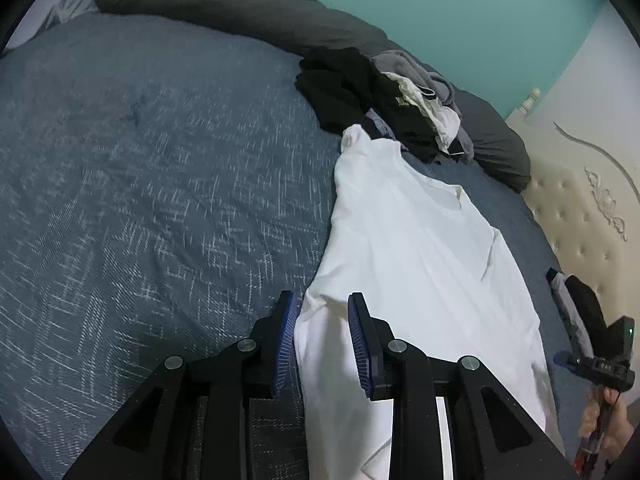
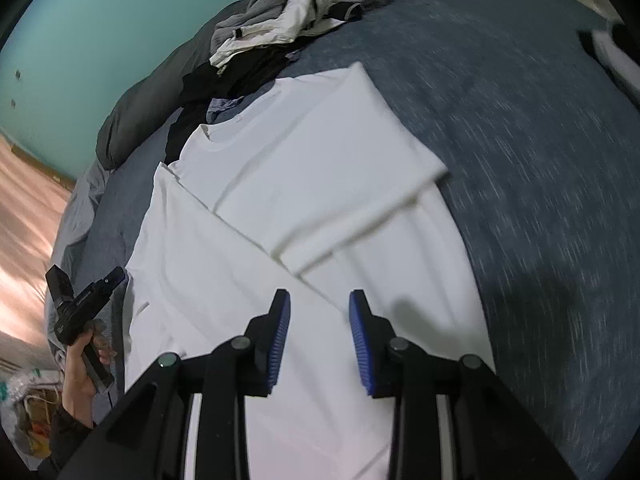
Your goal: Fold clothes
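Note:
A white t-shirt (image 2: 304, 184) lies flat on the blue bedcover (image 2: 540, 160), with one side panel folded in over its middle. My right gripper (image 2: 320, 316) hovers open just above the shirt's lower part, holding nothing. In the left wrist view the same t-shirt (image 1: 420, 248) stretches away toward the clothes pile. My left gripper (image 1: 322, 320) is open at the shirt's near left edge, and a ridge of white fabric stands between its blue pads (image 1: 286, 340) without being clamped.
A pile of black, grey and white clothes (image 1: 380, 96) sits past the shirt's collar, in front of a dark grey duvet roll (image 1: 224, 4). A cream tufted headboard (image 1: 580, 216) borders the bed. A hand (image 2: 80, 376) holds a gripper handle. The wooden floor (image 2: 24, 216) lies beyond the bed edge.

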`<state>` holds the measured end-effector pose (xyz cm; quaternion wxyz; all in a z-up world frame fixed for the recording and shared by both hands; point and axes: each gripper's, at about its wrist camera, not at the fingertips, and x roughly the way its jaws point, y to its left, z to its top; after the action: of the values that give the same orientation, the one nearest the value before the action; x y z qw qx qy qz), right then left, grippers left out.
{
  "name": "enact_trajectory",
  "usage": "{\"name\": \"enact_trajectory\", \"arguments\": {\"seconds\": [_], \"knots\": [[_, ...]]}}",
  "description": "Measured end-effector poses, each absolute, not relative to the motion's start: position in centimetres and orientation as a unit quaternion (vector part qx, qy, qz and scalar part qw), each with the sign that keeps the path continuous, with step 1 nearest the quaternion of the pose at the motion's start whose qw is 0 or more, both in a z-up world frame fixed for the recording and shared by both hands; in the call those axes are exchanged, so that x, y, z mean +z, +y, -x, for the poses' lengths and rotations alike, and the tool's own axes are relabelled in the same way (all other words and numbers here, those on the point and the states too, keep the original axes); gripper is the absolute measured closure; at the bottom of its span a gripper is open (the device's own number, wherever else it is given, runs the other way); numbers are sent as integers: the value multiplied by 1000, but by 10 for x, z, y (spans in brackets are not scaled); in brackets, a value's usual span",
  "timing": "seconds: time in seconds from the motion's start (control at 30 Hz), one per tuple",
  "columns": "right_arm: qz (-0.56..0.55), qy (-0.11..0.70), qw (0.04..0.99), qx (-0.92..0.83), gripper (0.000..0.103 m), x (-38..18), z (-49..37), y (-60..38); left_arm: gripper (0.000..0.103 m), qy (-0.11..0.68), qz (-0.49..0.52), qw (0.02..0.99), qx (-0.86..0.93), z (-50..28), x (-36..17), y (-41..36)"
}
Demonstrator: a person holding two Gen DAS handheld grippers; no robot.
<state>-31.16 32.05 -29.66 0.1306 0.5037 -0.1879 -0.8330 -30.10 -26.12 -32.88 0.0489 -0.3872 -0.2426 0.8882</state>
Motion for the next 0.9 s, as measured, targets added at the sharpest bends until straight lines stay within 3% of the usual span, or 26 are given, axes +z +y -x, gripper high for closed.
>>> {"name": "enact_trajectory", "arguments": {"seconds": [0.23,0.33,0.43,0.8,0.87,0.9], "knots": [[-500,-160,175,-833,73,-292,336,278,75,-284,381,64,878,301,-335,-269],[-506,-156,184,-828,73,-297,337,266,94,-280,381,68,878,302,-335,-268],[-509,-156,186,-826,73,-299,337,263,102,-278,382,67,879,301,-335,-268],[-512,-164,188,-822,73,-301,335,262,103,-225,397,38,889,303,-334,-263],[-511,-169,188,-822,73,-300,334,263,98,-206,401,29,892,304,-334,-261],[-511,-172,189,-821,73,-301,334,264,90,-197,404,24,893,305,-334,-260]]}}
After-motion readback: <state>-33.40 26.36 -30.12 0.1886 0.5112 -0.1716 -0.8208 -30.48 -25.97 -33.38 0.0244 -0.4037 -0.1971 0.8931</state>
